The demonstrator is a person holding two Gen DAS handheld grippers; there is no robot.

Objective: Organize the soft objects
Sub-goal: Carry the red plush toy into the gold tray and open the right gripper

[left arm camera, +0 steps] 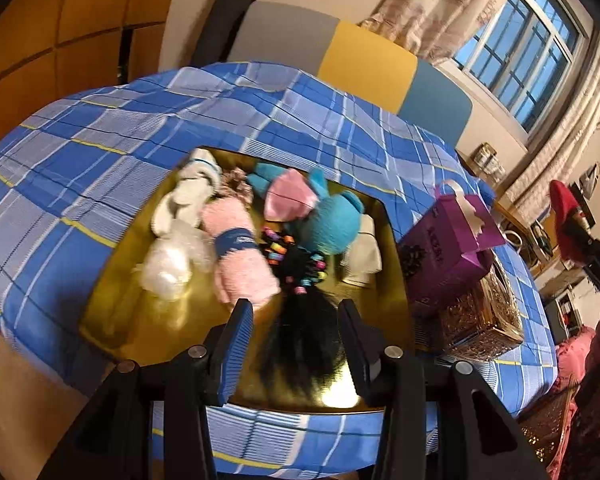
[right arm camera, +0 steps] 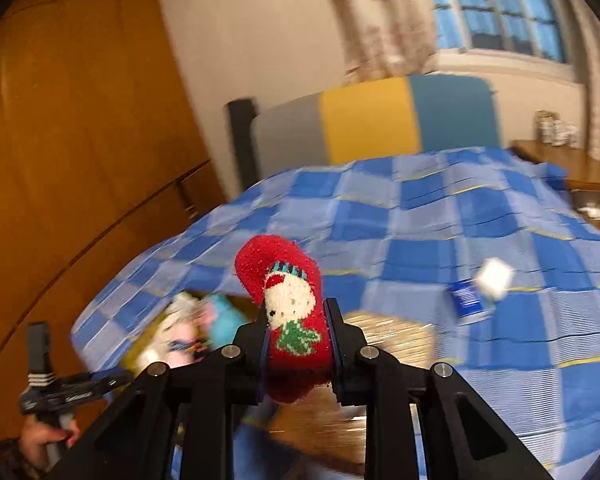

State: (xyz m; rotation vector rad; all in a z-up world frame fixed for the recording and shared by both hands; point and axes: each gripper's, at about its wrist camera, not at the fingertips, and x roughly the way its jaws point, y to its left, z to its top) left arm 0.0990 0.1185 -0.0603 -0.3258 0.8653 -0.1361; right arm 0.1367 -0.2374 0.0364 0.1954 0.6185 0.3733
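Note:
A gold tray (left arm camera: 140,312) lies on the blue checked bedspread (left arm camera: 100,128). It holds a white plush toy (left arm camera: 180,232), a pink rolled cloth with a blue band (left arm camera: 236,256), a blue plush with a pink ear (left arm camera: 324,216), a small white cloth (left arm camera: 364,256) and black hair with coloured beads (left arm camera: 300,320). My left gripper (left arm camera: 296,316) hovers open over the tray's near part, with the black hair showing between its fingers. My right gripper (right arm camera: 298,328) is shut on a red fuzzy sock with a snowman pattern (right arm camera: 288,292), raised above the bed. The picture in the right wrist view is blurred.
A purple gift bag (left arm camera: 452,240) and an ornate gold box (left arm camera: 480,320) stand right of the tray. A small blue and white item (right arm camera: 480,288) lies on the bedspread. A grey, yellow and blue headboard (right arm camera: 364,120) is behind, a wooden wardrobe (right arm camera: 80,120) at left, a side table (right arm camera: 572,164) at right.

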